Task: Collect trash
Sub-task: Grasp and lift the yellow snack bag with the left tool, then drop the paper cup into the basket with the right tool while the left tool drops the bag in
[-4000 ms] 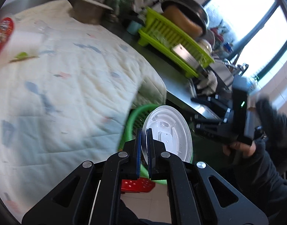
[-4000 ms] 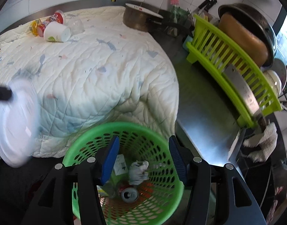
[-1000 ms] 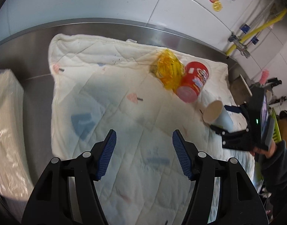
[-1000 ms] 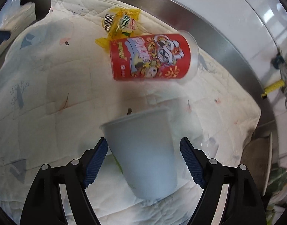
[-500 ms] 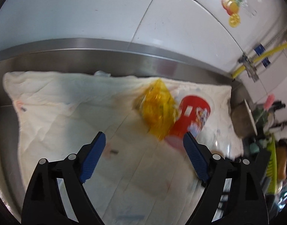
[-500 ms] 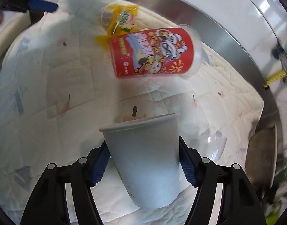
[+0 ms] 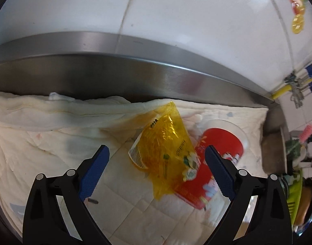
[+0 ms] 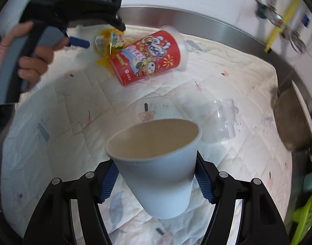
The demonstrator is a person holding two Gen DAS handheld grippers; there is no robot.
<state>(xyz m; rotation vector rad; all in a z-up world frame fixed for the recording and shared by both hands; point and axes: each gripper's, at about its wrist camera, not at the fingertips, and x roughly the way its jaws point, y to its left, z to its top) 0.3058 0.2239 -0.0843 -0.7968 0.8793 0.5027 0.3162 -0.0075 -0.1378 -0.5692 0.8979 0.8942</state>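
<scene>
**White cup clamped on the right, left jaws spread over the yellow wrapper**

The person's left hand (image 8: 31,59) wraps around the grey handle at the upper left of the right wrist view, tilting the left gripper (image 7: 157,173) down toward the quilted cloth (image 7: 43,143); its blue pads (image 7: 93,171) stand wide apart and hold nothing; between them, seen from its own camera, lies the crumpled yellow wrapper (image 7: 166,153), touching neither pad as far as the view shows; from the other camera one blue fingertip sits just beside the wrapper's edge.

The right gripper (image 8: 156,176) points forward over the cloth with its pads pressed against both sides of a white paper cup (image 8: 158,167); the cup is gripped near its upper wall, mouth tilted toward the far side, its base toward the camera and clear of the cloth; the inside looks pale and bare.

A red snack cup (image 8: 149,57) lies on its side on the cloth, its clear rim toward the back wall, touching the yellow wrapper and partly under it; a clear plastic lid (image 8: 219,122) lies near the white cup, to its right; a steel backsplash (image 7: 135,71) runs behind the cloth below white wall tiles (image 7: 176,10); a brown pot (image 8: 292,122) stands at the cloth's right edge, with a green dish rack (image 8: 307,218) beyond it.
</scene>
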